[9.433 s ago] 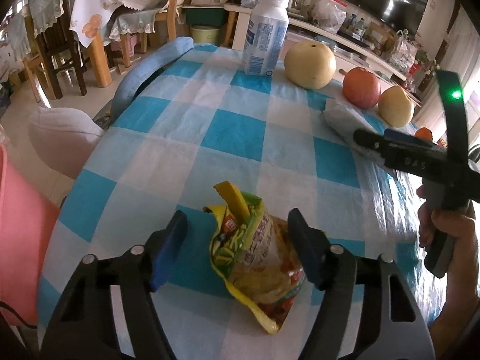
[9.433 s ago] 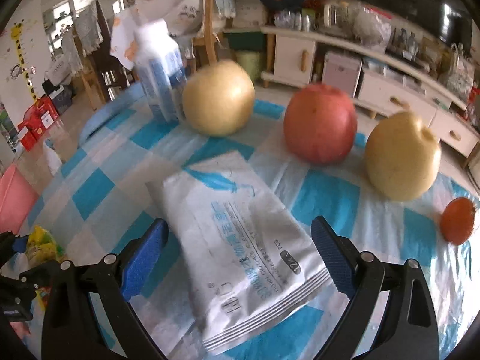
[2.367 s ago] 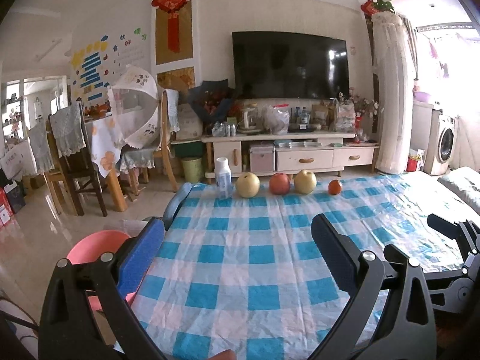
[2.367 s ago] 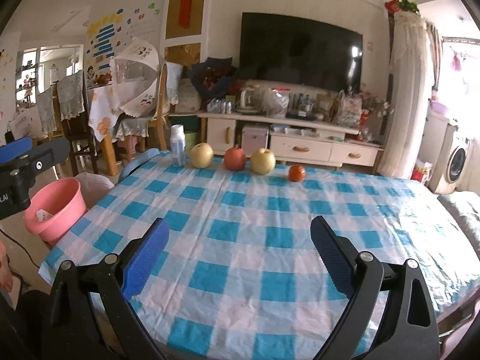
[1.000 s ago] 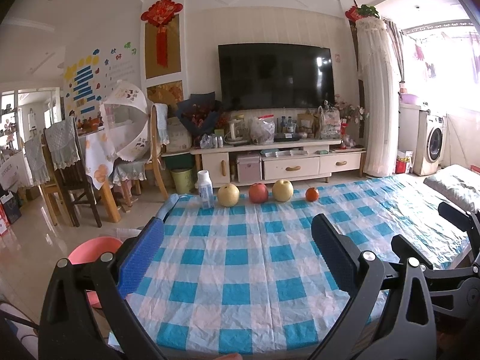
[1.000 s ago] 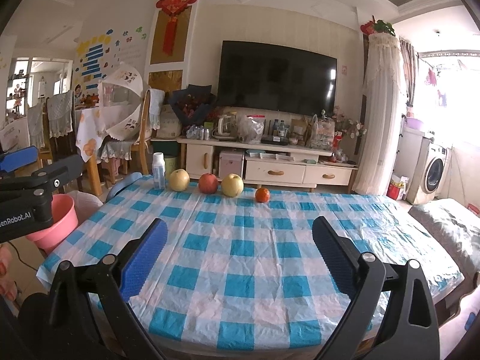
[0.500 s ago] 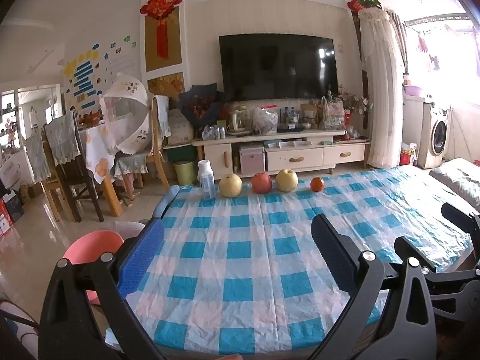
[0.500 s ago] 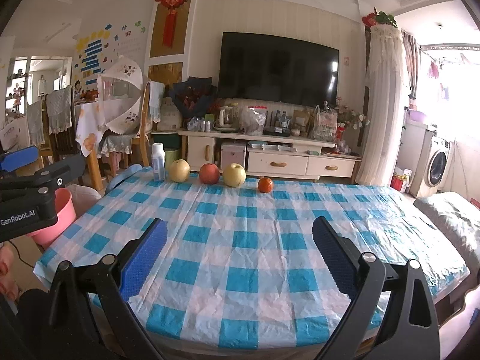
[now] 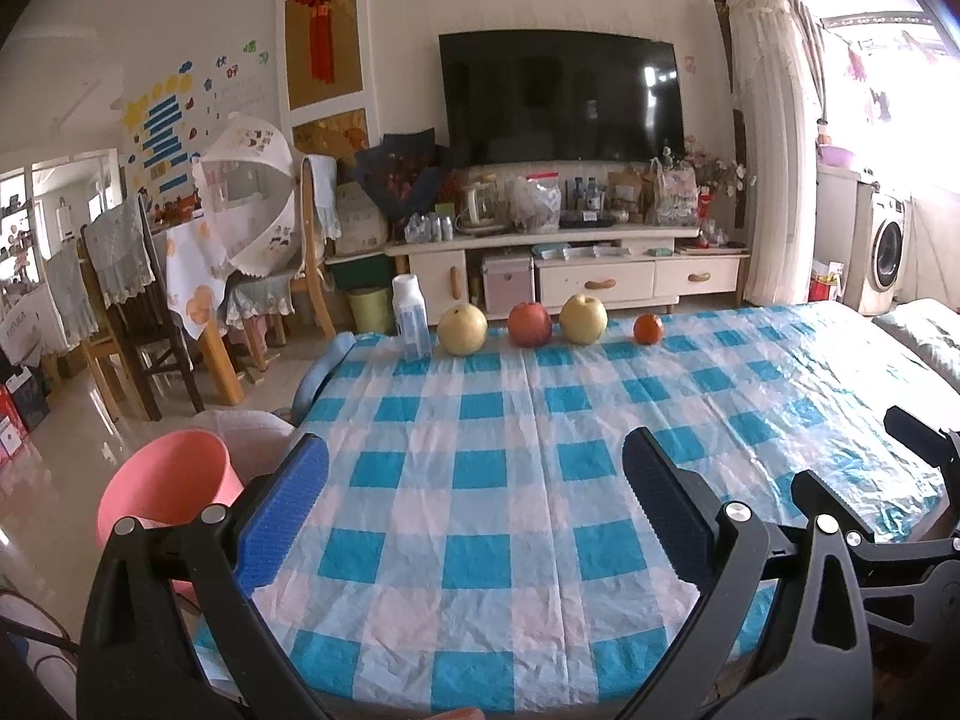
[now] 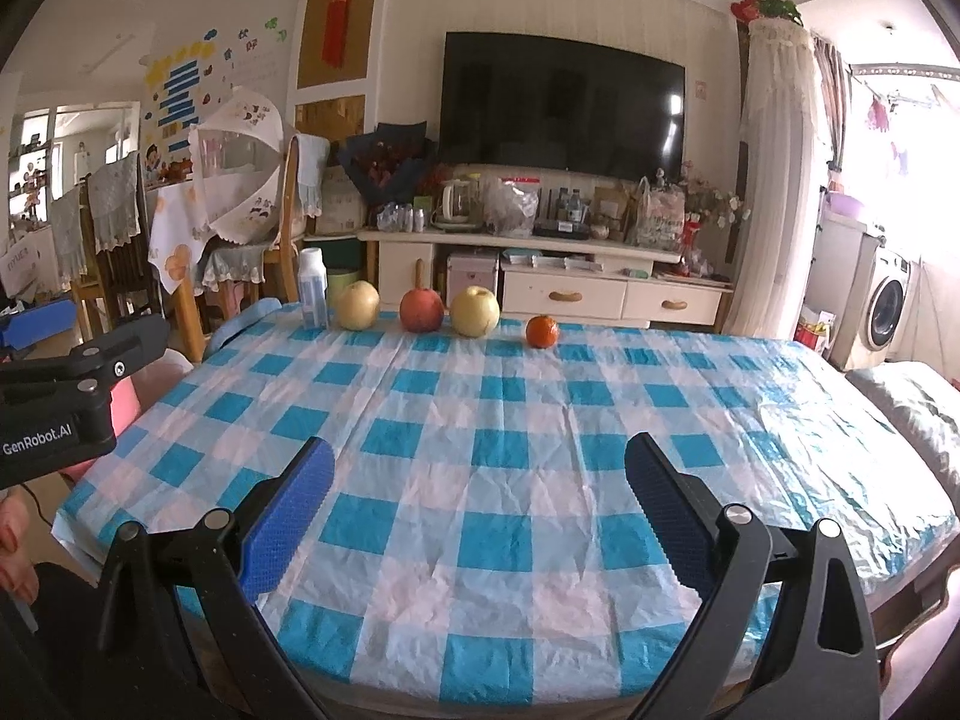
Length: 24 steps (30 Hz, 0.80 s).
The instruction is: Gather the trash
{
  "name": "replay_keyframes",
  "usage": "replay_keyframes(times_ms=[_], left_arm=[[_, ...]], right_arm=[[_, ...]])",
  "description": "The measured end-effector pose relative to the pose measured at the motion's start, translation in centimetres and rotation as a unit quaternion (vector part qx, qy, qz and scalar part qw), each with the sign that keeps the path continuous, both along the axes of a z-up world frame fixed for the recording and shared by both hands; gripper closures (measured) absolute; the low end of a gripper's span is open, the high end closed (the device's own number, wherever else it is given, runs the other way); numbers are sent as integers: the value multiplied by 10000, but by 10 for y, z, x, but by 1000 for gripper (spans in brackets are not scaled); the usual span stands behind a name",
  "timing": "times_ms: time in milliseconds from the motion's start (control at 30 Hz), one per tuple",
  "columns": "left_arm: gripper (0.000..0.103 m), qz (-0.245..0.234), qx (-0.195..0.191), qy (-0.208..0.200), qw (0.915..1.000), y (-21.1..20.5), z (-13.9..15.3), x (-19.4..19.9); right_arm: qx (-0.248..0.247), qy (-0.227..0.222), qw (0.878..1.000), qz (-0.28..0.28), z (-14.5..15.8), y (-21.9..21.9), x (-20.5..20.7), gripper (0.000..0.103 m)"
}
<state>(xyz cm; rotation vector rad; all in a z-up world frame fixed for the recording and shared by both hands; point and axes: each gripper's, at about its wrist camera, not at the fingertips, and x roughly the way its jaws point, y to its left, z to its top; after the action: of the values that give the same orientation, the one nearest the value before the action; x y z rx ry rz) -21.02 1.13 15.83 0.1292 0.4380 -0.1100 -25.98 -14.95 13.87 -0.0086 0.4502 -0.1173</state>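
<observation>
Left wrist: left tool wide, empty, above desk. Pink bin on floor at desk's left edge. Bottle and fruit at far edge.
Right wrist: right tool wide, empty; no trash seen on desk.

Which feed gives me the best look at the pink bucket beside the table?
The left wrist view. There the pink bucket stands on the floor off the table's left edge, its rim and outer wall showing, only its lower right hidden behind the left gripper. In the right wrist view only a pink sliver shows behind the other gripper's body.
</observation>
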Motion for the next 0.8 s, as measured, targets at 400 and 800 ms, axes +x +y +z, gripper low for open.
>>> replay_keyframes(times_ms=[400,800], left_arm=[[4,84,104,430,9990,-2,-37,37],[4,102,281,935,9952,-13,-79,80]], right_arm=[[28,328,9994,105,-30,1,36,7],[172,803,9964,213,-53,-2,85,7]])
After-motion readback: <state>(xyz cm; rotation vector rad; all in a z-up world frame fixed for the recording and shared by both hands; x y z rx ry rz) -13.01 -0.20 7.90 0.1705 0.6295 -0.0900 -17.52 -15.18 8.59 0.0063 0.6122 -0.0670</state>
